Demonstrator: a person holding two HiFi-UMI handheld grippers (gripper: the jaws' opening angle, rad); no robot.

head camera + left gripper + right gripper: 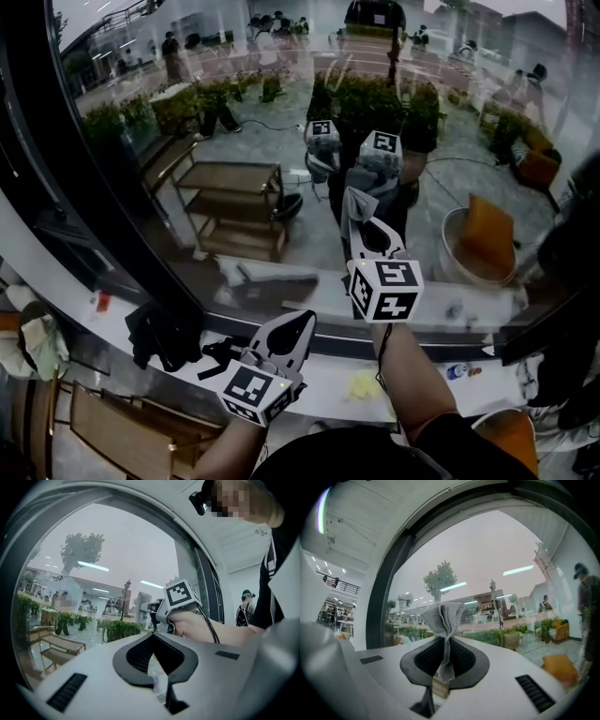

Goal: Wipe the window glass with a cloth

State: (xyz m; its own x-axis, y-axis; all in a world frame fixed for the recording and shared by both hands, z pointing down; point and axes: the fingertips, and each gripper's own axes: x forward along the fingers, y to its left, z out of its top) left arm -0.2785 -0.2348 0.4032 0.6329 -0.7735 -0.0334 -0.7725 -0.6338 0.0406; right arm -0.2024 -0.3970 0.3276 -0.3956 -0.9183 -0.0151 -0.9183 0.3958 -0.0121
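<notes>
Close to the window glass, we hold the right gripper raised, fingers clamped on the grey cloth, so its bunched free end faces the pane. The left gripper sits lower and nearer, fingers together and empty, likely to stay clear of the wiping path.

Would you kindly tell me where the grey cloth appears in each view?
Head view: grey cloth, centre, pinched in the right gripper.
Left gripper view: not told apart; only the right gripper shows.
Right gripper view: centre, sticking up from the shut jaws.
Shared landmark: the window glass.
</notes>
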